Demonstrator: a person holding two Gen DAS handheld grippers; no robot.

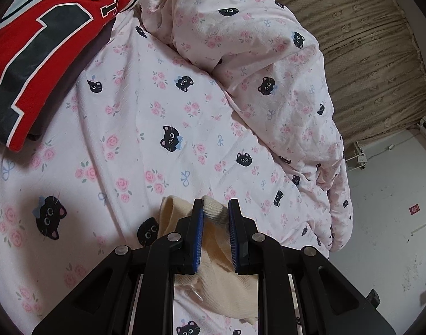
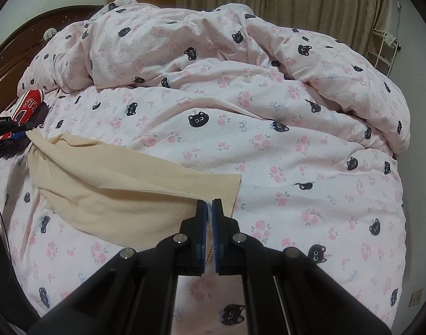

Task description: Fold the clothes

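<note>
The cream knit garment, judged soft, light and limp, is pinched at opposite edges by left gripper and right gripper, jaws closed.

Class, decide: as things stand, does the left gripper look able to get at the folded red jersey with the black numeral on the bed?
Probably not yet. The left gripper has its jaws shut on the cream ribbed knit garment; the red jersey lies unobstructed further along the patterned bedding.
</note>
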